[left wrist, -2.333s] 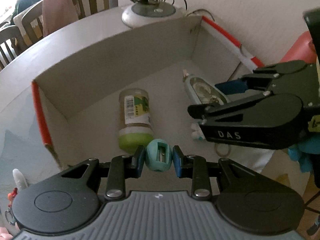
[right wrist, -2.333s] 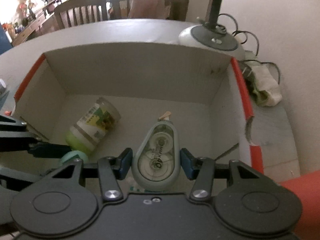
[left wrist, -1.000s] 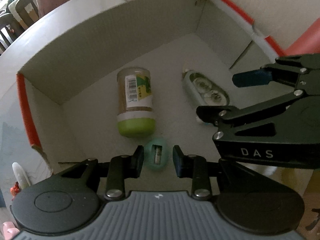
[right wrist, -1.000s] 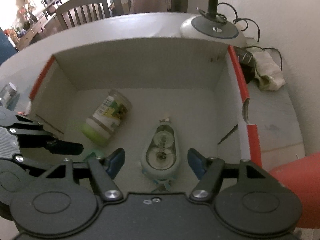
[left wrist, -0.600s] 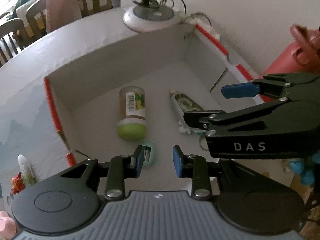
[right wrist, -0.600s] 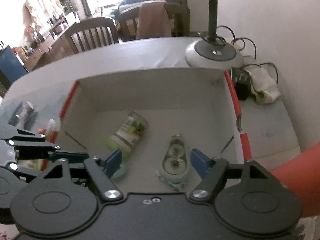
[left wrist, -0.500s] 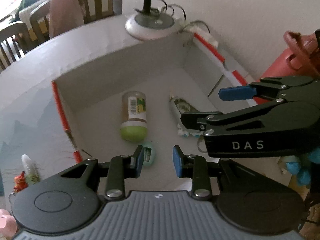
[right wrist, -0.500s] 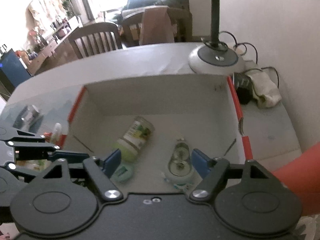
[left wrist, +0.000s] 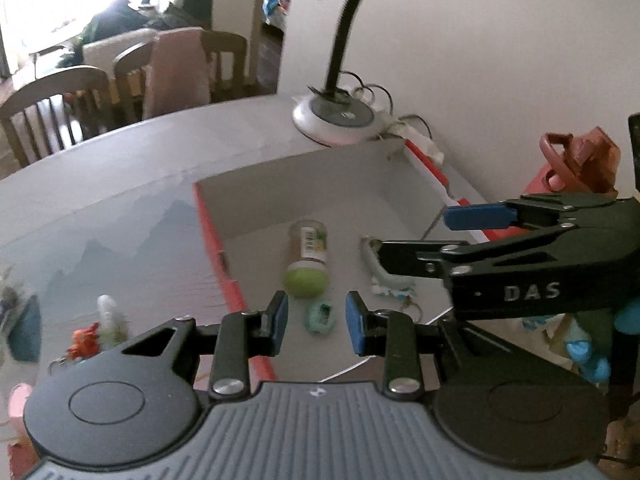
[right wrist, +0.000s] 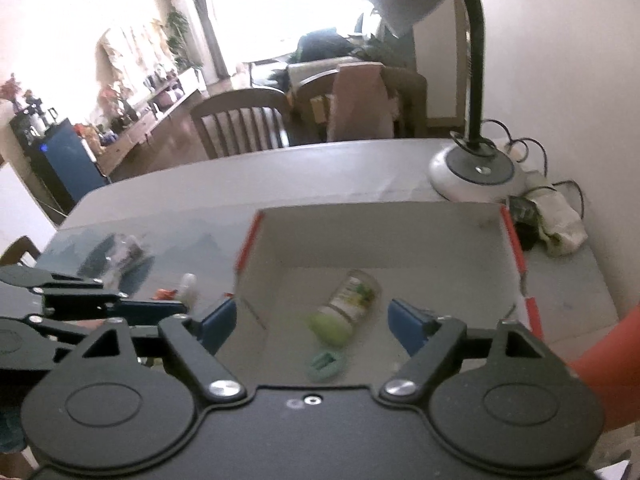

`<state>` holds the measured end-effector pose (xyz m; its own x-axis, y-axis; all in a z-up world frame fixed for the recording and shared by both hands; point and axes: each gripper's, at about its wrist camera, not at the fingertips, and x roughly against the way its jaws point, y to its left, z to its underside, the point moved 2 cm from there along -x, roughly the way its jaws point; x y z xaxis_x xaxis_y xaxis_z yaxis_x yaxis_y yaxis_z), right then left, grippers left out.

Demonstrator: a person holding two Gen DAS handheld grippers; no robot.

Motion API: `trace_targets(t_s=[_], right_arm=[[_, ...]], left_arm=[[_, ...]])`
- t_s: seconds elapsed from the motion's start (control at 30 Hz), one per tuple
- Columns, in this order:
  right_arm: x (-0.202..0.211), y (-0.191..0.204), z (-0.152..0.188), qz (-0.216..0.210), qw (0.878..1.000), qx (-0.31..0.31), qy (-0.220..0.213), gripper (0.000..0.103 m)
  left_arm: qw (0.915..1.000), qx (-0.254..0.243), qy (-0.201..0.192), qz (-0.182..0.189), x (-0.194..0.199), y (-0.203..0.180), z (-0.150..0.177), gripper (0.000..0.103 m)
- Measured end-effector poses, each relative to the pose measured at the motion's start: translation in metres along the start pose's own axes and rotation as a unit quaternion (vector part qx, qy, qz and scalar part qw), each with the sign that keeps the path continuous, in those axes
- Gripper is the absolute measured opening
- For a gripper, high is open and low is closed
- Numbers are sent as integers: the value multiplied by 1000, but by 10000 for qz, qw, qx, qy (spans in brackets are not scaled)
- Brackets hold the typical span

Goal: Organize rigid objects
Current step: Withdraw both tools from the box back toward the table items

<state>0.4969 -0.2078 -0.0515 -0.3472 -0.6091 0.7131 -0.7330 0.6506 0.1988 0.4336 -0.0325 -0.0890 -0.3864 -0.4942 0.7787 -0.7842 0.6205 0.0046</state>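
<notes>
Here my left gripper (left wrist: 315, 320) hangs above the open white cardboard box with red edges (left wrist: 212, 236), its blue pads apart and holding nothing. My right gripper (right wrist: 310, 320) is spreading its jaws, nothing between them. On the box floor lie a green-capped glass jar on its side (left wrist: 307, 258), a small teal sharpener (left wrist: 321, 319) just beside it, and a grey correction-tape dispenser (left wrist: 374, 268).
</notes>
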Motion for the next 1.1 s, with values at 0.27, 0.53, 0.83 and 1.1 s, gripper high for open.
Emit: trace_targets(t_s=[0.27, 0.53, 0.83, 1.1], right_arm=[[13, 46, 4, -207, 9993, 48, -294, 86], [10, 100, 15, -342, 9988, 115, -319, 91], [-8, 164, 28, -403, 9986, 278, -208, 95], [-29, 210, 37, -388, 9990, 205, -65, 98]], left_arm=[[9993, 25, -350, -138, 38, 30, 21, 30], [9979, 13, -622, -202, 74, 78, 50, 66], [9970, 123, -708, -295, 107, 146, 81, 77], [9970, 166, -696, -299, 125, 199, 102, 83]])
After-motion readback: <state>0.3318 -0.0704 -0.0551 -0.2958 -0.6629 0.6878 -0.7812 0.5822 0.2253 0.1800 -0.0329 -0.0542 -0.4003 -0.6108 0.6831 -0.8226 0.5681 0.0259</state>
